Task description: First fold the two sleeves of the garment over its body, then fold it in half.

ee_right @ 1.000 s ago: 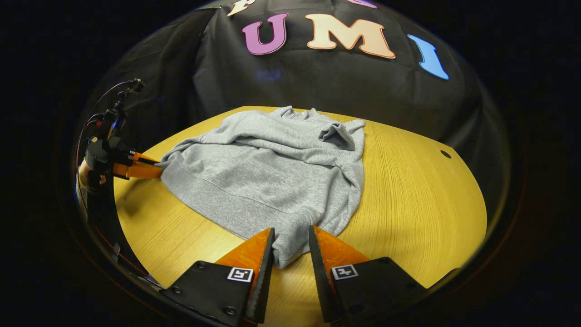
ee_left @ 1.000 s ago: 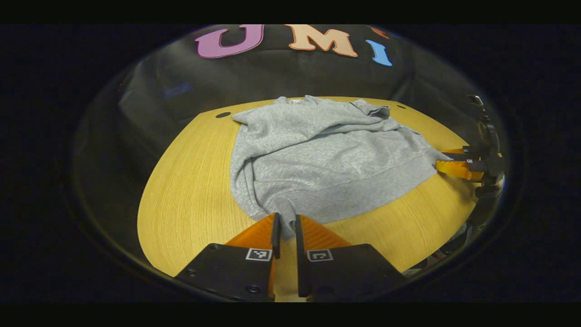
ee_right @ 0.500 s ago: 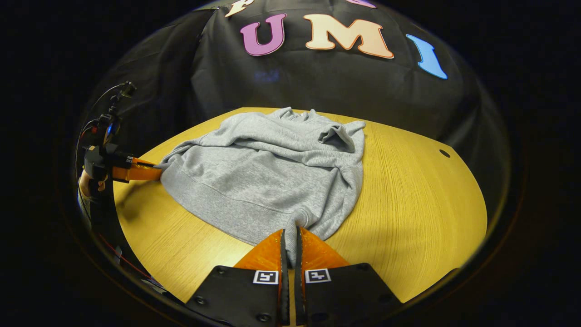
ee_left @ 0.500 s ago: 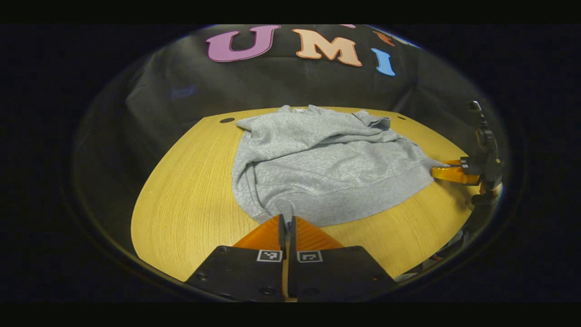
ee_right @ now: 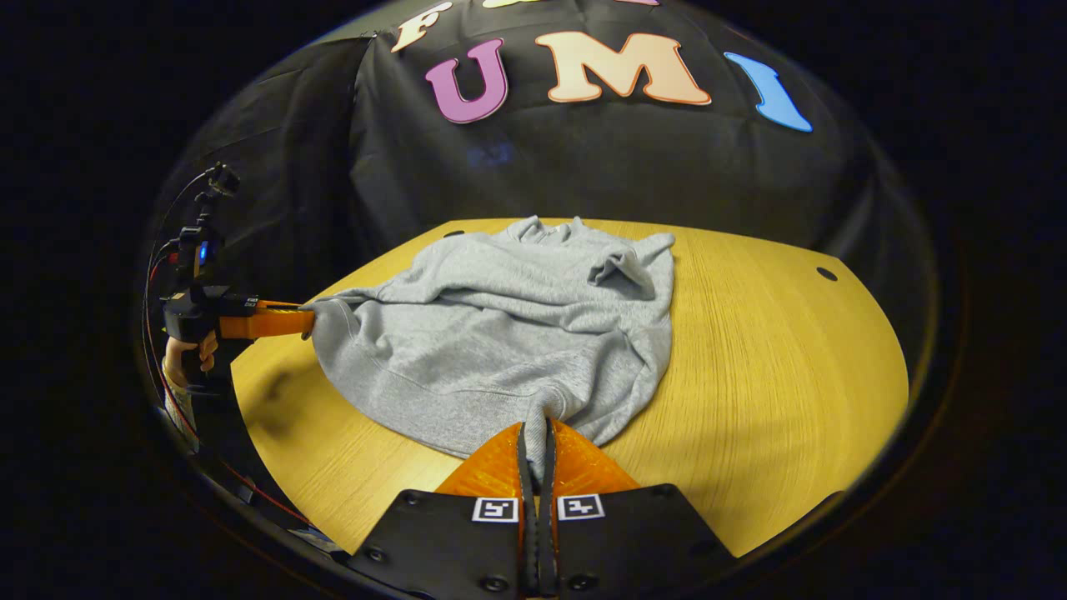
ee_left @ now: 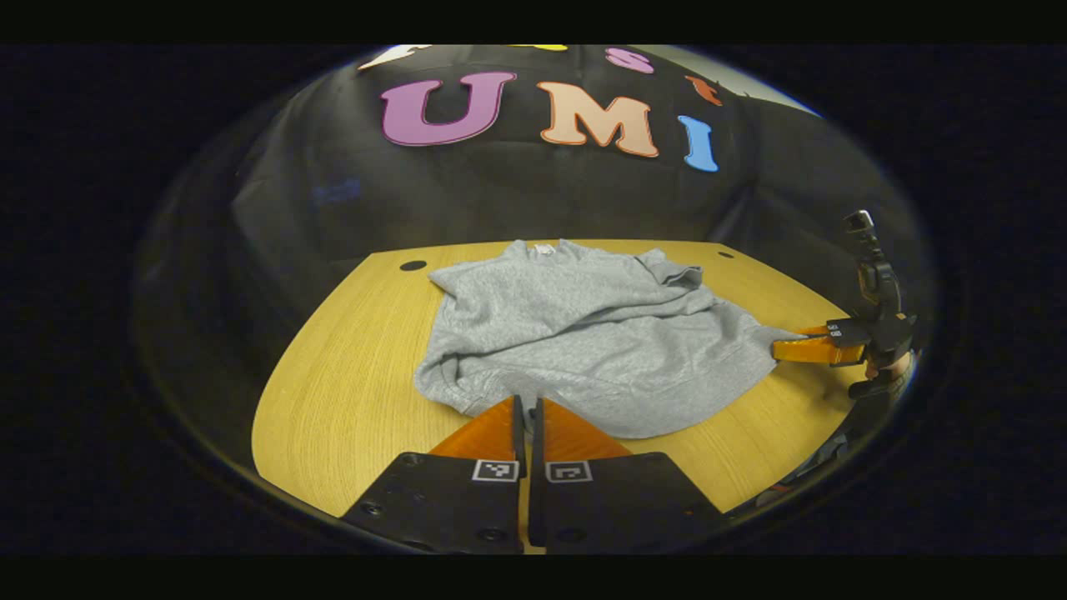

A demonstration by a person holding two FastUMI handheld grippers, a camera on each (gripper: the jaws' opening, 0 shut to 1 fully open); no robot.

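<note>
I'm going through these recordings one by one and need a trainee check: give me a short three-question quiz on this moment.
1. True or false: the left gripper is shut on the hem of the grey fleece sweatshirt.
2. What does the right gripper pinch? A) a hem corner B) the collar C) nothing
3. Fill in: the sweatshirt lies on a round ____ table.

Key: 1 true; 2 A; 3 wooden. Both grippers clamp the near hem, and both sleeves are already folded onto the body.

Hand-held gripper (ee_right: 534, 433) pinches sweatshirt (ee_right: 500, 333) hem
</note>
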